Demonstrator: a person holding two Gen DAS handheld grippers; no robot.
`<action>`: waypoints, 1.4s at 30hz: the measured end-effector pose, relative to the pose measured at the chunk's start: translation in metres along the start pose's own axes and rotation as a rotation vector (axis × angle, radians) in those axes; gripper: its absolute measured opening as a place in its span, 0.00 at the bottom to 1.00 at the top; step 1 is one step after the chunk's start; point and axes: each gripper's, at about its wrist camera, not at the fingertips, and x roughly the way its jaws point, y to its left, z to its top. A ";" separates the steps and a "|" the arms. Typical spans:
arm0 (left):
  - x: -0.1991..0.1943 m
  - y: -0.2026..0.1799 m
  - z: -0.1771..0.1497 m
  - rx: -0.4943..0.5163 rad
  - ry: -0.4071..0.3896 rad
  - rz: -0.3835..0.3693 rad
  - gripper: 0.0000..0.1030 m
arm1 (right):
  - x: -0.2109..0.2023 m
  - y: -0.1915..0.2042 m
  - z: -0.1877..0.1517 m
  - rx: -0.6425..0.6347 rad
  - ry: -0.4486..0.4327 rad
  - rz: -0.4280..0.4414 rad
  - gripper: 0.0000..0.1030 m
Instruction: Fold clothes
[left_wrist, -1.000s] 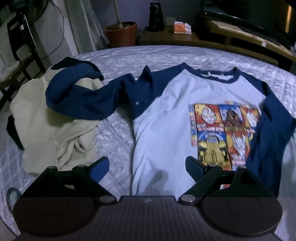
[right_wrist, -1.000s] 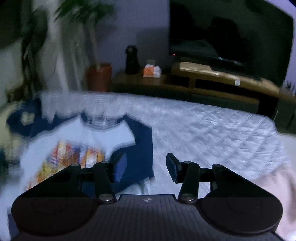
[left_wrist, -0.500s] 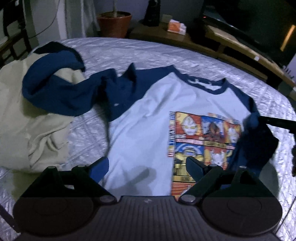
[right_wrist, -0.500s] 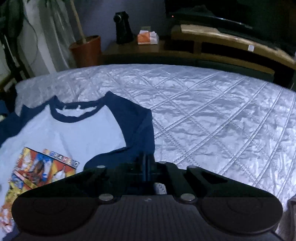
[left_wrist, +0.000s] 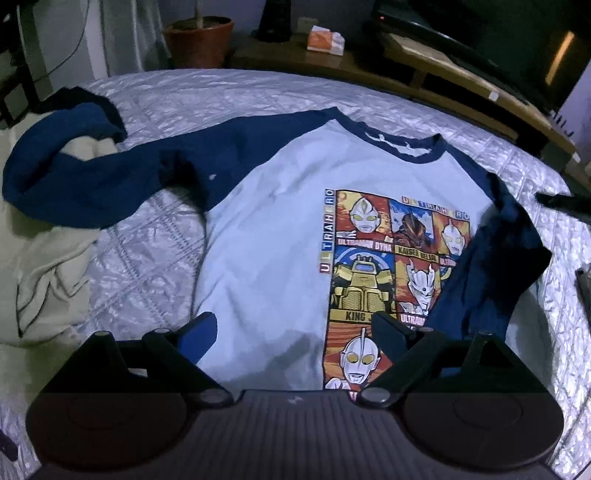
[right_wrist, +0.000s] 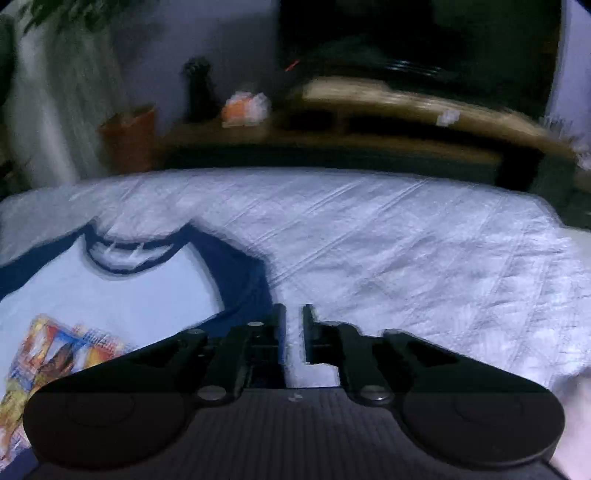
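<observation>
A white raglan shirt (left_wrist: 269, 229) with navy sleeves and a colourful hero print lies face up on the quilted bed (left_wrist: 207, 92). Its left sleeve (left_wrist: 92, 181) stretches out over a beige garment. Its right sleeve (left_wrist: 491, 273) is folded in over the print's right edge. My left gripper (left_wrist: 295, 332) is open and empty above the shirt's lower part. In the blurred right wrist view the shirt (right_wrist: 110, 295) lies at the left, and my right gripper (right_wrist: 293, 332) is slightly open and empty beside the navy shoulder (right_wrist: 236, 273).
A beige garment (left_wrist: 40, 251) is heaped at the bed's left. Beyond the bed stand a wooden TV bench (left_wrist: 443, 70) with a TV, a tissue box (left_wrist: 325, 38) and a potted plant (left_wrist: 199, 40). Bare quilt (right_wrist: 424, 258) lies right of the shirt.
My right gripper was shut on the right sleeve half a second ago; it has let go, opened a little and lifted away. The sleeve now lies folded over the shirt. My left gripper moved closer.
</observation>
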 end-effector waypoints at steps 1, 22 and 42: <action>0.001 -0.002 -0.001 0.011 0.002 0.007 0.87 | -0.010 -0.007 -0.004 0.055 -0.018 0.014 0.18; -0.012 0.057 0.008 -0.094 -0.014 0.060 0.88 | -0.138 0.176 -0.162 -0.756 0.104 0.433 0.68; -0.041 0.116 0.013 -0.273 -0.067 -0.049 0.88 | -0.166 0.244 -0.172 -0.432 0.163 0.499 0.03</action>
